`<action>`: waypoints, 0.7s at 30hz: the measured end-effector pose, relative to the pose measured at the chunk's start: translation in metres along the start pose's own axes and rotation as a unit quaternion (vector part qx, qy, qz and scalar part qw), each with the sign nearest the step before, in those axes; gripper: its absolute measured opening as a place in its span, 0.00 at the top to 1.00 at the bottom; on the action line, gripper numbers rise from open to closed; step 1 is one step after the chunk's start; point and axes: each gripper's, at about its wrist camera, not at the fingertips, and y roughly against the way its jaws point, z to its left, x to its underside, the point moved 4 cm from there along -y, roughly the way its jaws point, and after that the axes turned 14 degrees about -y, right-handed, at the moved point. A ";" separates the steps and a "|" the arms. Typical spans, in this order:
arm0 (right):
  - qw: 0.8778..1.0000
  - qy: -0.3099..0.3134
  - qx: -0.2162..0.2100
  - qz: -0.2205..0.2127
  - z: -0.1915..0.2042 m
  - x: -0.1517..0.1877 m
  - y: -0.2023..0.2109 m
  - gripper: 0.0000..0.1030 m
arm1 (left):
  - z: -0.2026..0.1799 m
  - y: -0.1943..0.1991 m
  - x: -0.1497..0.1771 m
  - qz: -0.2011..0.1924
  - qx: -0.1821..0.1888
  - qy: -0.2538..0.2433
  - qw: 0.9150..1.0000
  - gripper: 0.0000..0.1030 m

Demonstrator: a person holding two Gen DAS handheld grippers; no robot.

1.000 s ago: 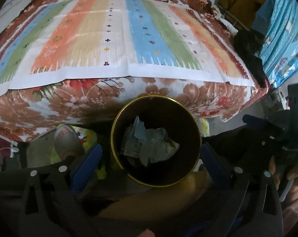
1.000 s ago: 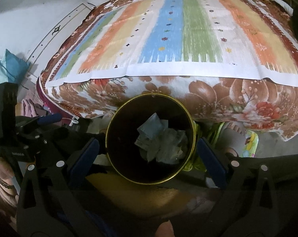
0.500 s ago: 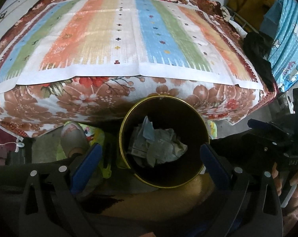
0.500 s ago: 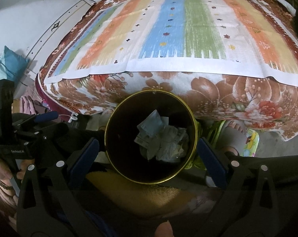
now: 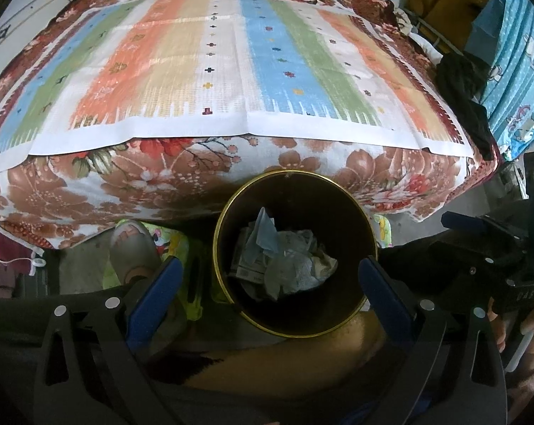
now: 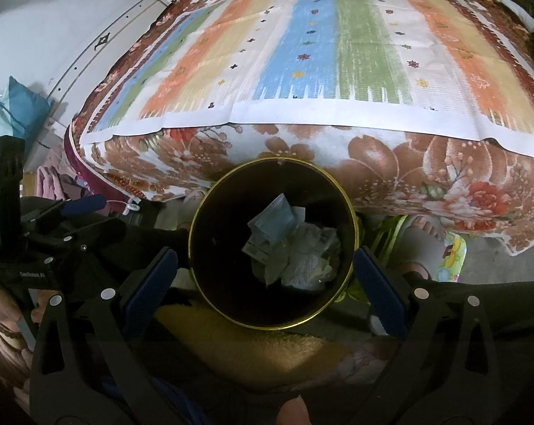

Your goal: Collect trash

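A dark round bin with a gold rim (image 5: 302, 194) stands on the floor against the bed. Crumpled paper and a bluish scrap of trash (image 5: 284, 258) lie inside it. My left gripper (image 5: 269, 262) hovers above the bin, open, with nothing between its blue pads. In the right wrist view the same bin (image 6: 267, 184) and trash (image 6: 295, 248) sit under my right gripper (image 6: 265, 252), which is open and empty too. Each gripper shows at the side of the other's view, held by a hand.
A bed with a floral blanket (image 5: 160, 184) and a striped mat (image 5: 231, 71) fills the far side. A person's sandalled feet (image 5: 132, 248) (image 6: 422, 244) flank the bin. Dark clothes and blue fabric (image 5: 515, 71) hang at the right. A yellow cloth (image 6: 249, 340) lies below the bin.
In the left wrist view the bin has slid slightly to the right and more of the bed shows. The right wrist view is almost unchanged. Both grippers stay open.
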 end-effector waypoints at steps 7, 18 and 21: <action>1.000 0.001 0.002 0.000 0.001 0.001 -0.001 0.08 | 0.000 0.000 0.000 0.000 0.002 -0.001 1.000 0.05; 1.000 0.001 0.003 0.000 0.001 0.000 -0.002 0.08 | 0.001 -0.001 0.000 0.001 0.001 0.001 1.000 0.05; 1.000 0.001 0.003 0.000 0.001 0.001 -0.002 0.08 | 0.001 -0.001 0.000 0.002 0.001 0.000 1.000 0.05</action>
